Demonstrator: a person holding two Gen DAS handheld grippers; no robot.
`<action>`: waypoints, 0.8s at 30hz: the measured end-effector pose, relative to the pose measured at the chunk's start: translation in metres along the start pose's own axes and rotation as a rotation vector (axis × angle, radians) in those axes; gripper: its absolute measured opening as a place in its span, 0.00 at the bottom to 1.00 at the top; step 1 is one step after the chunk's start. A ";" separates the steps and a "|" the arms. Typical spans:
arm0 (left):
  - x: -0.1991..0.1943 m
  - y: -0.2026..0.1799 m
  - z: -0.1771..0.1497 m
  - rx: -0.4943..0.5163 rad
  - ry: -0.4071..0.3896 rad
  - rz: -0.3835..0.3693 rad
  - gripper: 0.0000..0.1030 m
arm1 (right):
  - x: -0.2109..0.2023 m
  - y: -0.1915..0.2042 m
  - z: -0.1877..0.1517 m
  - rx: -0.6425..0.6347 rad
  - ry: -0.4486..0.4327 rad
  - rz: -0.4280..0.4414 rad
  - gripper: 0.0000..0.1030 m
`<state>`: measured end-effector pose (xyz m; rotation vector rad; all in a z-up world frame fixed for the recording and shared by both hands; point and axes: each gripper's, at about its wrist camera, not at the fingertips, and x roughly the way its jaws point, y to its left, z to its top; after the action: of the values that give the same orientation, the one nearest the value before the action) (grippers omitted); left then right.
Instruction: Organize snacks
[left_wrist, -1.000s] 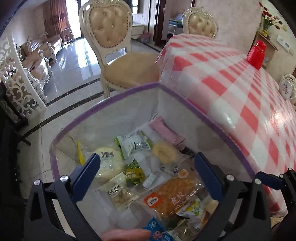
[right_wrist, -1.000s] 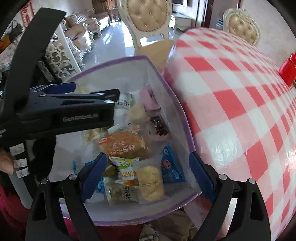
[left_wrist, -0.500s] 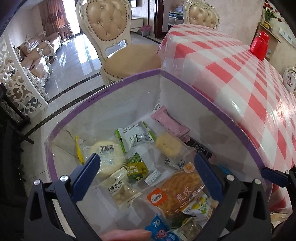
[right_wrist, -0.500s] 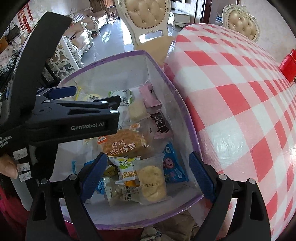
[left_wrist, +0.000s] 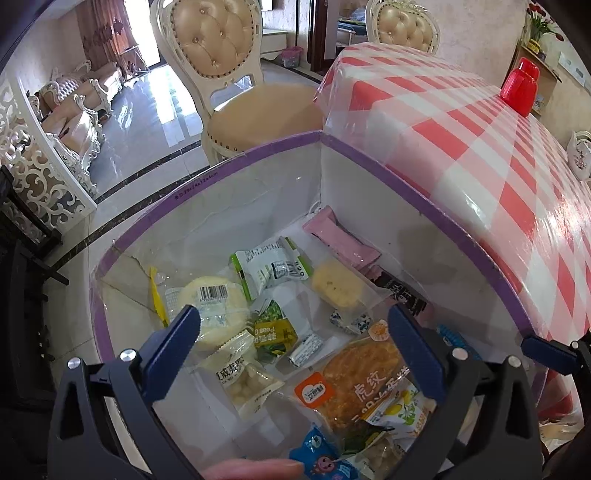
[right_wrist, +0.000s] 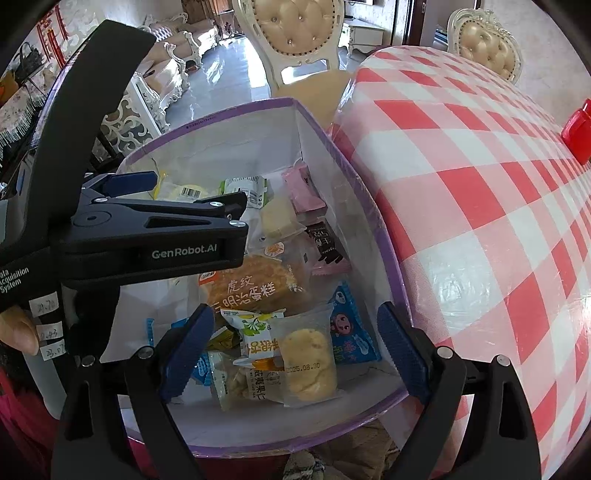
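- Compared with one second earlier, the left tool (left_wrist: 291, 332) sits higher above the box (left_wrist: 258, 155): more of the interior and the far rim appear, and the snack packets sit lower in the left wrist view.
- The right tool (right_wrist: 295, 332) has also drawn back slightly; the box's near rim now shows complete in the right wrist view.
- Left tool: jaws spread wide, gripping nothing, hovering over the box.
- Right tool: jaws spread wide, gripping nothing, over the near end of the box.
- The snacks all lie inside the white, purple-rimmed box: an orange cake packet (left_wrist: 365, 376), a round pale pastry (left_wrist: 214, 314), a green peas packet (left_wrist: 273, 328), a pink wrapper (left_wrist: 340, 240), a clear-wrapped cookie (right_wrist: 306, 362) and a blue cartoon packet (right_wrist: 347, 328).
- The box stands just beside the red-and-white checked surface (left_wrist: 498, 155).
- On the surface, well away, stands a red container (left_wrist: 521, 86).
- A cream padded chair (left_wrist: 229, 74) stands beyond the box.
- In the right wrist view, the left tool's black body hides the box's left portion.
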<state>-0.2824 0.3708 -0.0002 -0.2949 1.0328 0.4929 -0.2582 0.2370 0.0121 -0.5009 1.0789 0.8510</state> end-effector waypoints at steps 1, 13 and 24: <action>0.000 0.000 0.000 -0.001 0.003 0.000 0.98 | 0.000 0.000 0.000 0.001 0.001 0.001 0.84; 0.003 0.003 0.000 -0.003 0.012 0.001 0.98 | 0.001 -0.001 0.000 0.002 0.007 0.004 0.84; 0.004 0.003 -0.001 -0.002 0.014 0.001 0.98 | 0.003 0.001 -0.001 0.002 0.012 0.006 0.84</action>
<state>-0.2824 0.3739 -0.0042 -0.2998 1.0464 0.4938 -0.2584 0.2378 0.0089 -0.5022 1.0928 0.8529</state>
